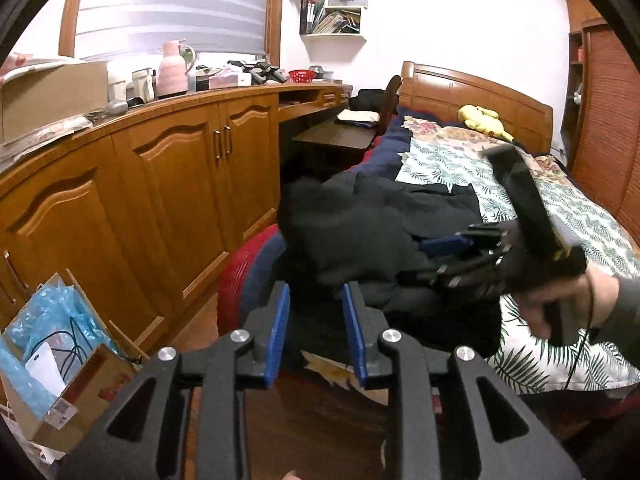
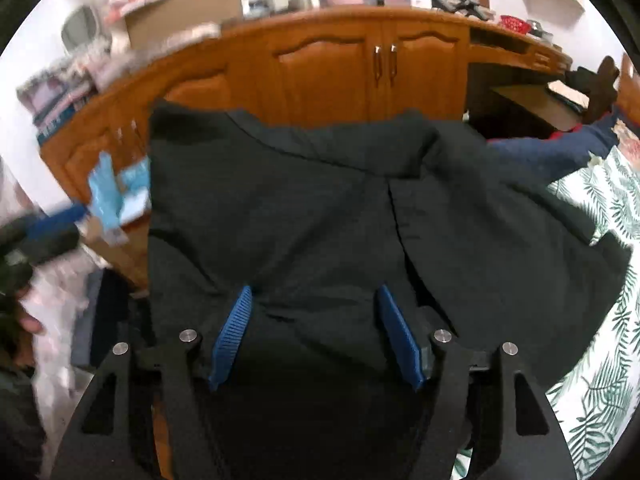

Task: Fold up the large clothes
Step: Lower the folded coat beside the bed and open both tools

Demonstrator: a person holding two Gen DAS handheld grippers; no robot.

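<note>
A large black garment (image 1: pixel 360 224) lies bunched at the bed's near left corner; in the right wrist view it (image 2: pixel 320 208) spreads wide across the bed. My left gripper (image 1: pixel 316 300) is open, its blue pads just short of the cloth's near edge and holding nothing. My right gripper (image 2: pixel 316 300) is open right over the garment, with cloth lying between its blue pads. In the left wrist view the right gripper (image 1: pixel 448 246) reaches in from the right over the black cloth, held by a hand (image 1: pixel 560 304).
The bed (image 1: pixel 560 200) has a leaf-print sheet, a yellow plush toy (image 1: pixel 482 118) and a wooden headboard. Wooden cabinets (image 1: pixel 140 184) line the left wall. A cardboard box (image 1: pixel 60 360) with blue plastic stands on the floor. A red basket (image 1: pixel 240 280) sits beside the bed.
</note>
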